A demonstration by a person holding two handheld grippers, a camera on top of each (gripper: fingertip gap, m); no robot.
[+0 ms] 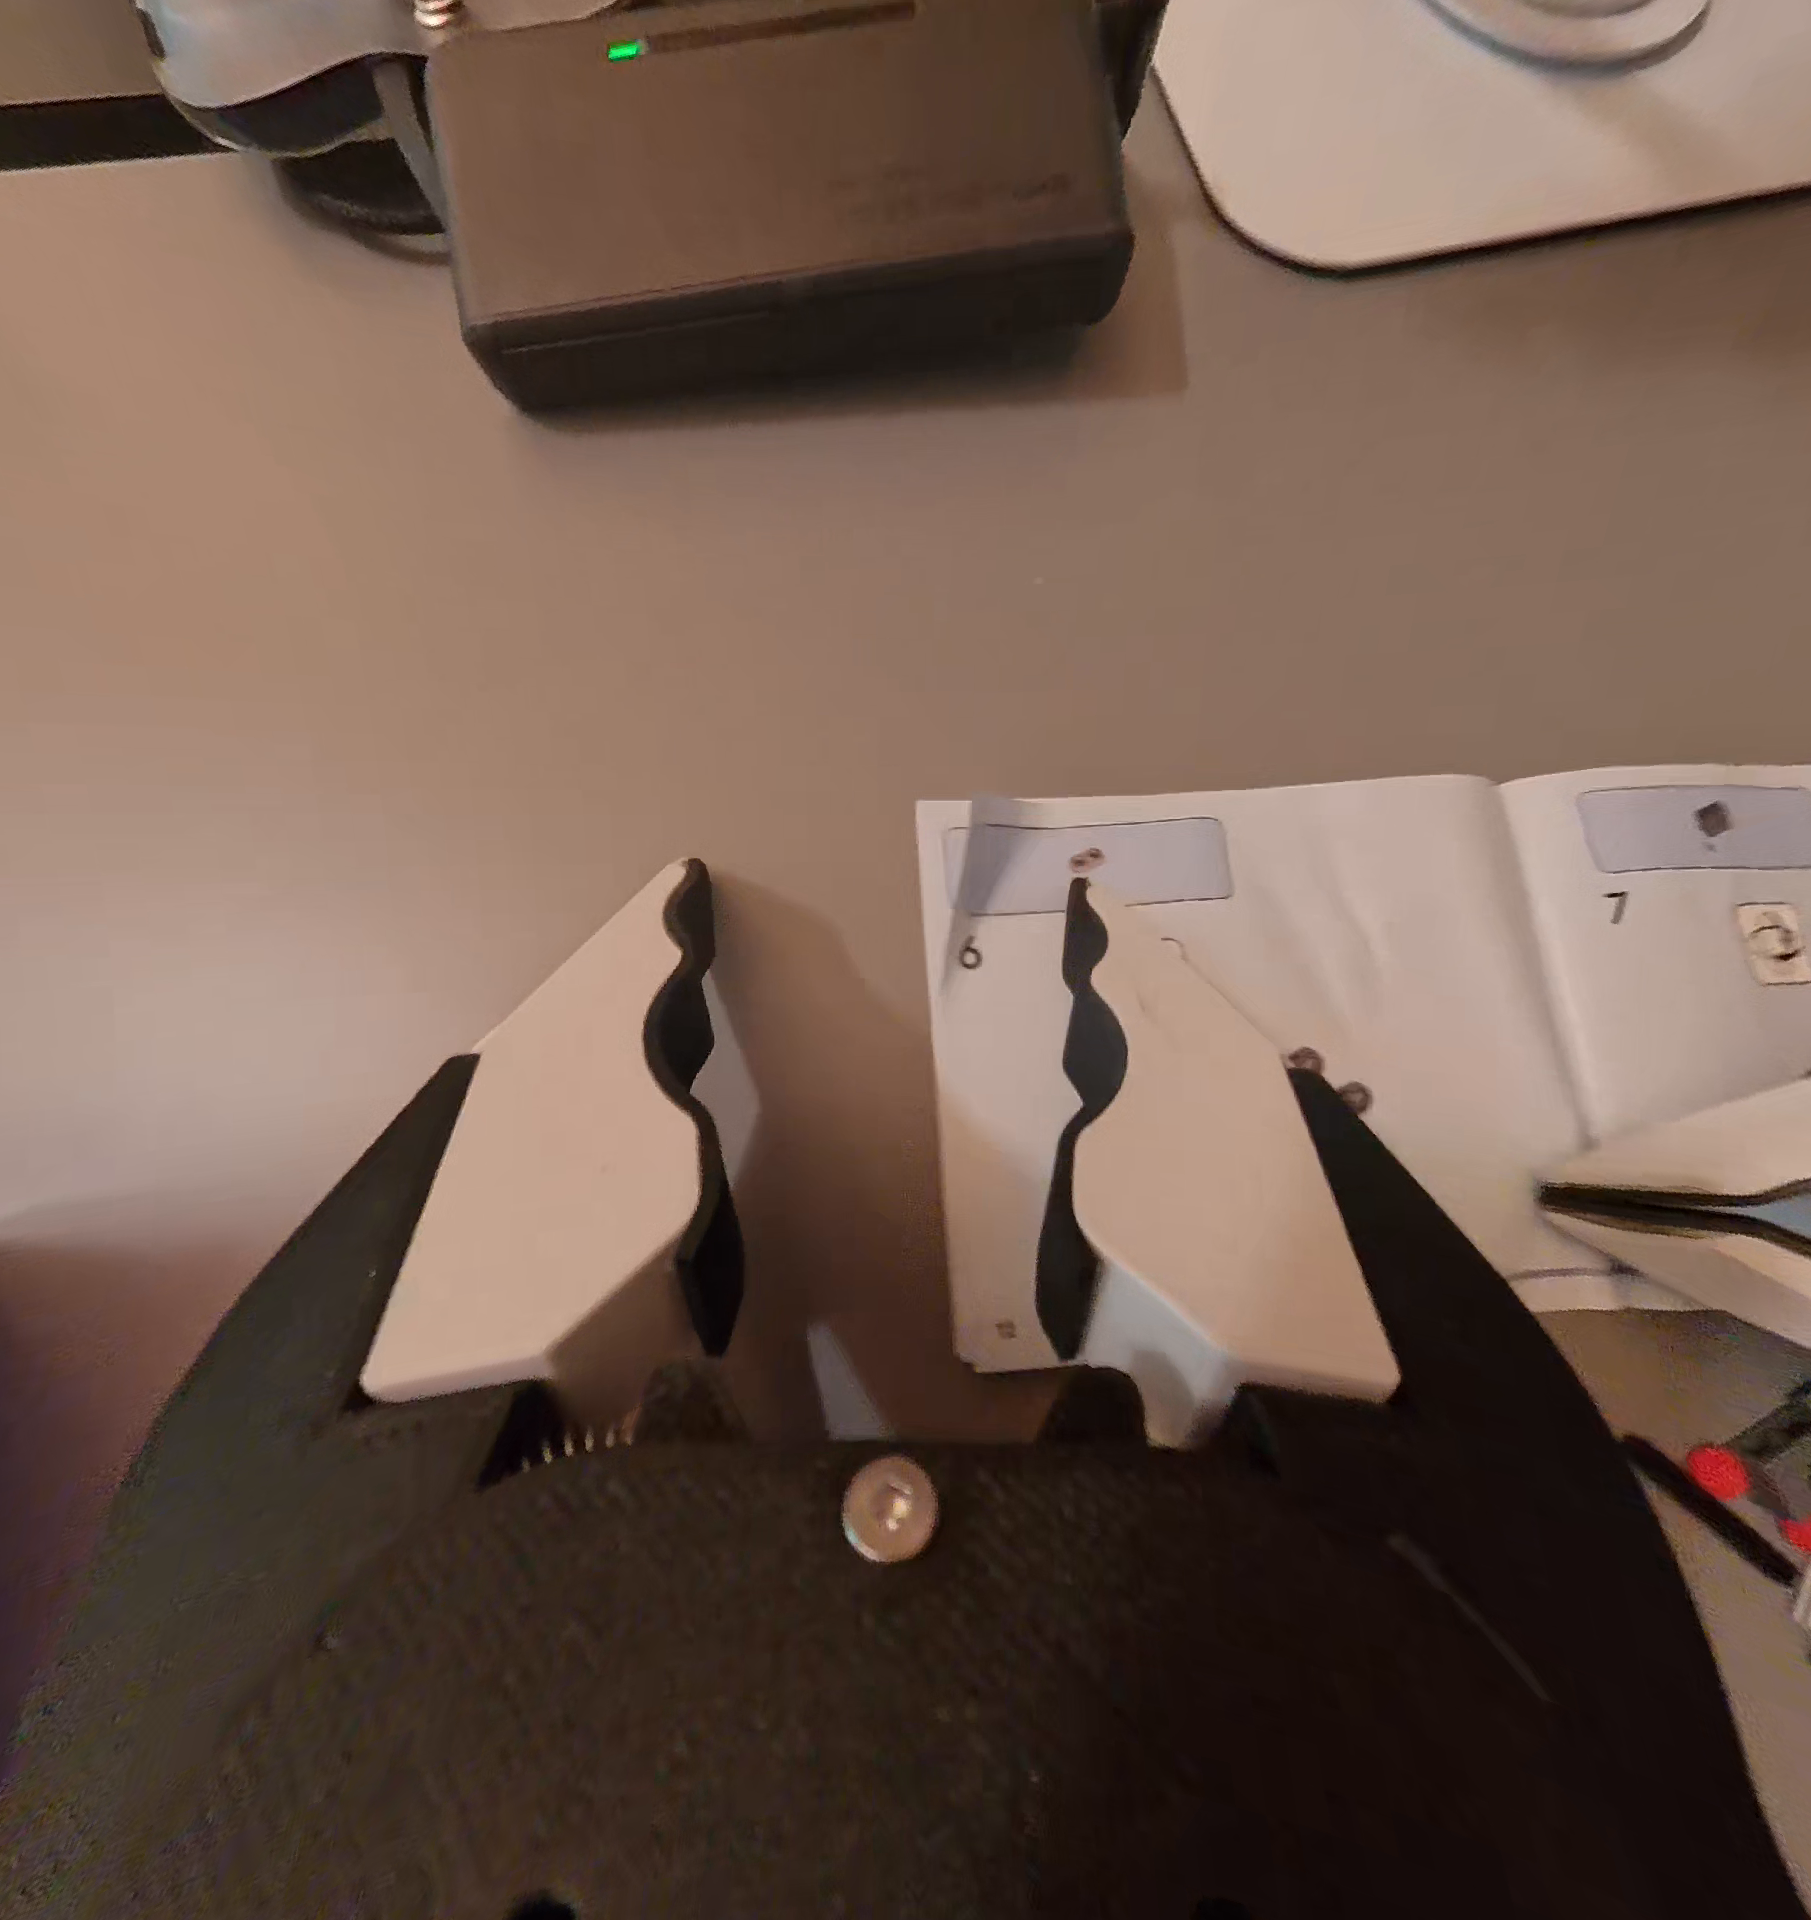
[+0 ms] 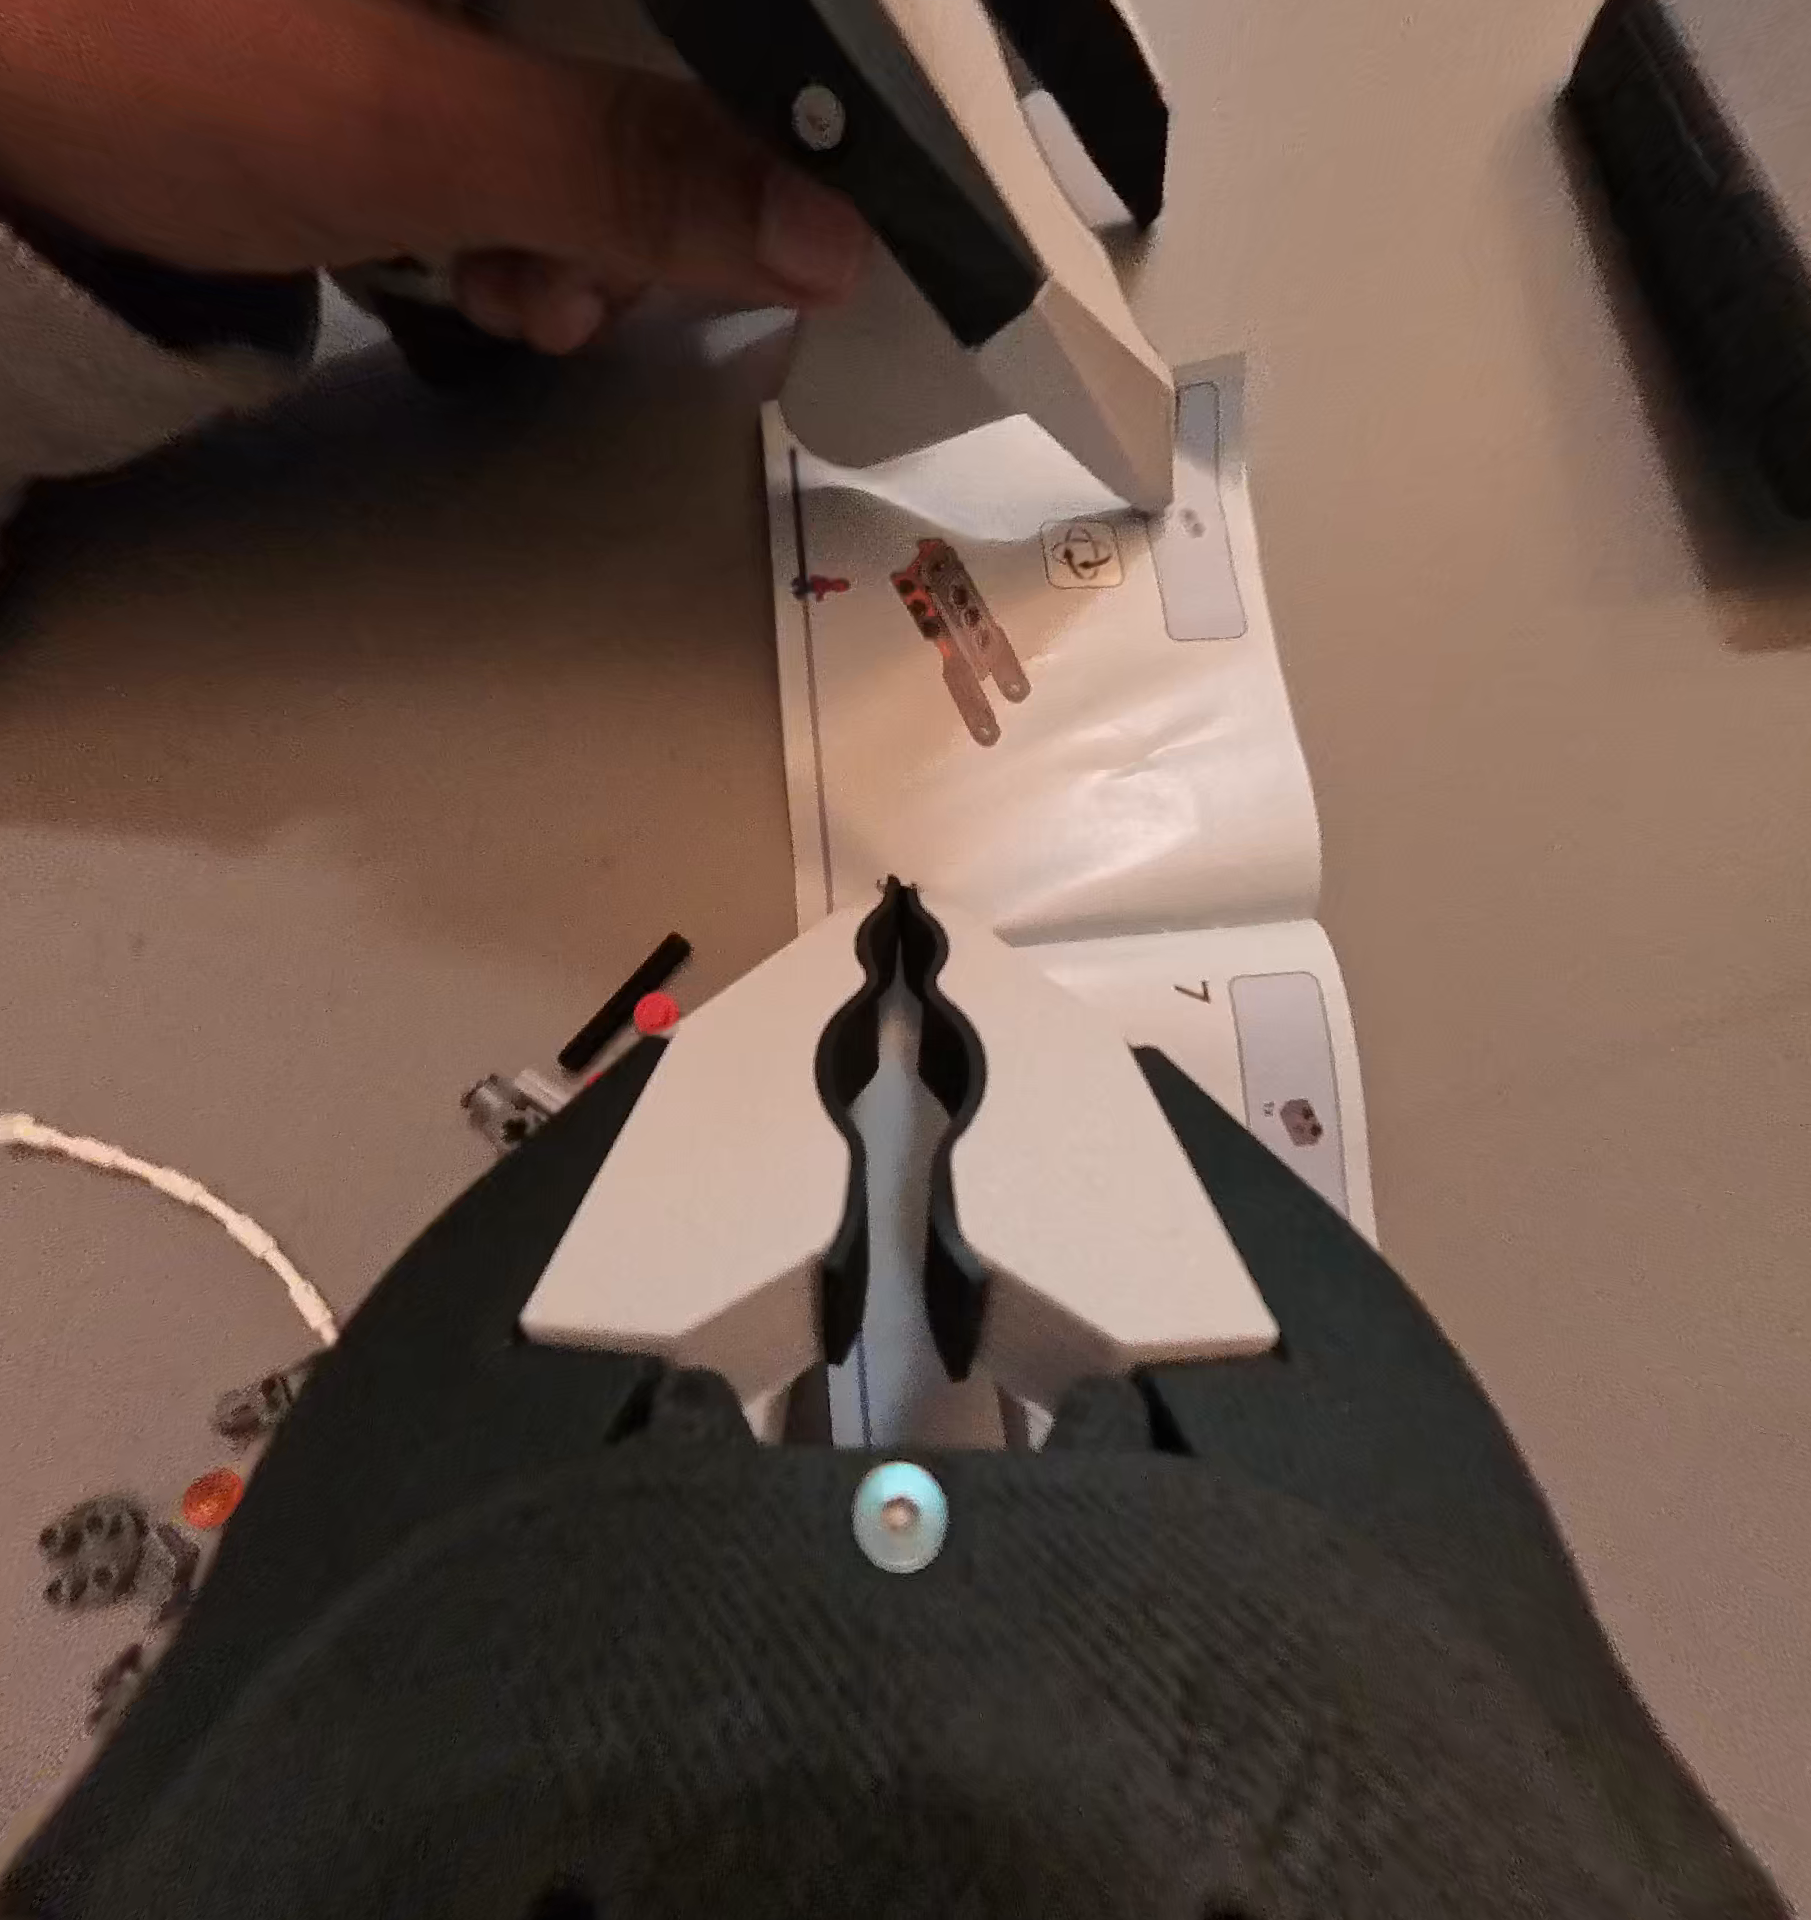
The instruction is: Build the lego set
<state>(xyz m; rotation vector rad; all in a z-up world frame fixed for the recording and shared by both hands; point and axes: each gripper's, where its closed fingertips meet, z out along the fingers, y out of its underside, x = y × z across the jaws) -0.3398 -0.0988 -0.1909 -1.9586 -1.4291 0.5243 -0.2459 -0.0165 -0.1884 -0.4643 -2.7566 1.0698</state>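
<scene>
L hand-held gripper gaping wide, empty; R hand-held gripper closed, seemingly empty. You're risking tearing booklet w/ L tip.

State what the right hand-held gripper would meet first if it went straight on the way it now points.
Probably the open instruction booklet: the right hand-held gripper, jaws closed, points along its pages. Farther along that line is the left hand-held gripper, though depth is unclear.

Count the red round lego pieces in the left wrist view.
2. One red piece at the lower right edge on a grey lego assembly; the other red piece below-right of it. The left gripper may hide more.
</scene>
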